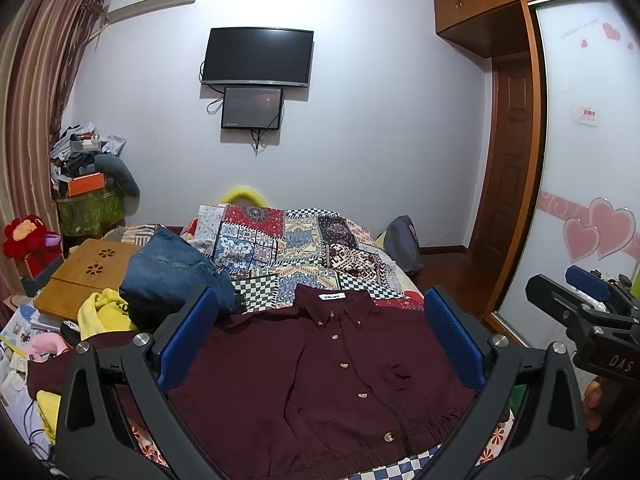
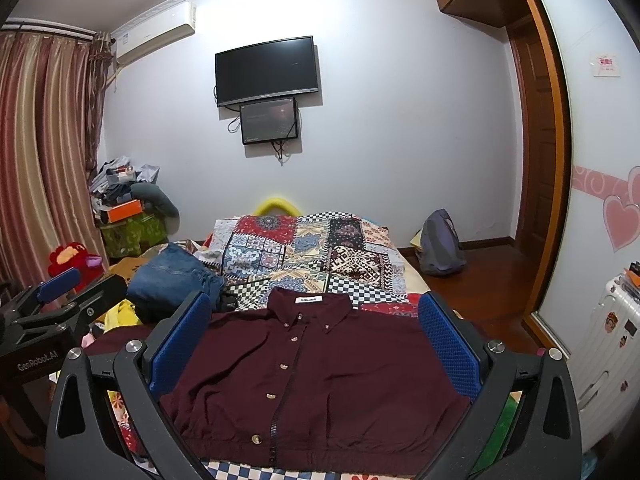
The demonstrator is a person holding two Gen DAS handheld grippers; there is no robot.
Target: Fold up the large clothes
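Observation:
A dark maroon button-up shirt [image 1: 320,368] lies flat, front up, on the bed with its collar pointing away; it also shows in the right wrist view [image 2: 316,376]. My left gripper [image 1: 320,336] hovers above the shirt, wide open and empty, with blue pads [image 1: 188,336] on either side. My right gripper [image 2: 314,340] is also wide open and empty above the shirt. Each gripper shows at the edge of the other's view: the right one [image 1: 588,304] and the left one [image 2: 60,292].
A patchwork quilt [image 1: 296,248] covers the bed. Folded blue jeans [image 1: 172,272], a yellow garment [image 1: 102,312] and a wooden lap desk [image 1: 84,276] lie to the left. A grey backpack [image 2: 440,244] sits on the floor; a white suitcase [image 2: 608,340] stands right.

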